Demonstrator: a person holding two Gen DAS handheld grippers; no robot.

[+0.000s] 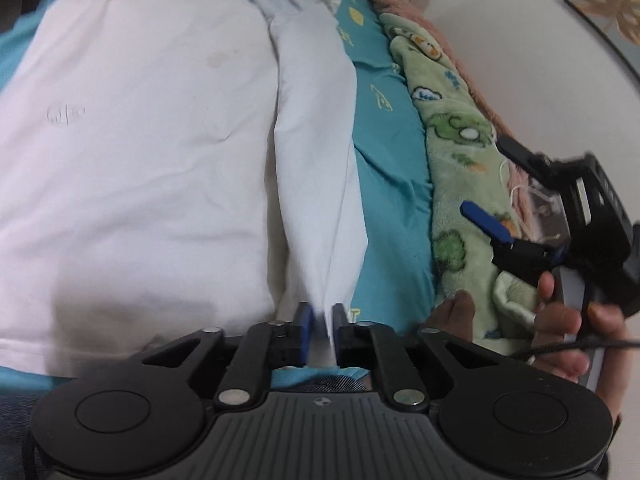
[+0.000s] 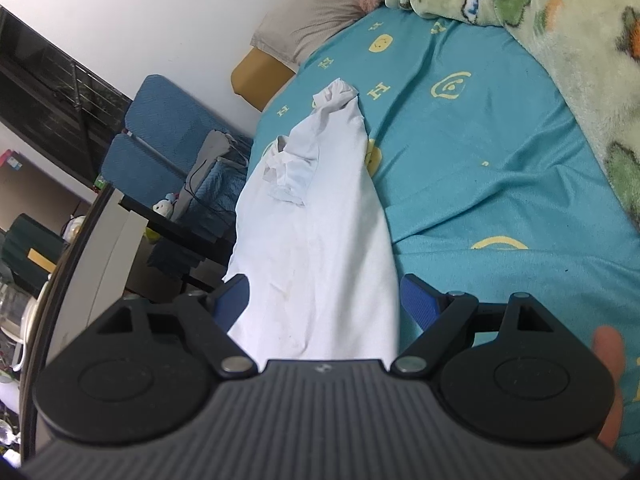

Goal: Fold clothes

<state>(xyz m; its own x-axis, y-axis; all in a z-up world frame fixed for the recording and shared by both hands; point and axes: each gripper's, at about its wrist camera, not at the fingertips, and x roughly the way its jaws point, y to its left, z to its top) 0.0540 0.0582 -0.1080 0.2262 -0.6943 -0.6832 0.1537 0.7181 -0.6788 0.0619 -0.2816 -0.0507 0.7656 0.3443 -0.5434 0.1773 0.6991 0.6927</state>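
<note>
Two blue pads close together on the left gripper, nipping a thin fold of the white shirt; cloth runs up from the pinch as a raised ridge, rest of the garment lying flat to its left on the teal bedsheet. Right gripper: fingers spread wide, nothing clamped; shirt passes between them & under the body, but contact w/ the pads can't be told.

Left wrist view only: right gripper seen from outside near the bed's right edge, over the green cartoon blanket, held in a hand, its blue finger pointing toward the sheet; faint round logo on the shirt's front; framed picture on the wall, top right.

Right wrist view only: shirt as one long narrow strip reaching toward the head of the bed, its far end bunched, a sleeve folded over mid-length; strip lies along the bed's left edge; beyond that edge a blue chair w/ grey clothing over it, a dark desk w/ clutter; beige pillow at the head end. Blanket piled along the sheet's right side in both views; pink fuzzy fabric beside it.
</note>
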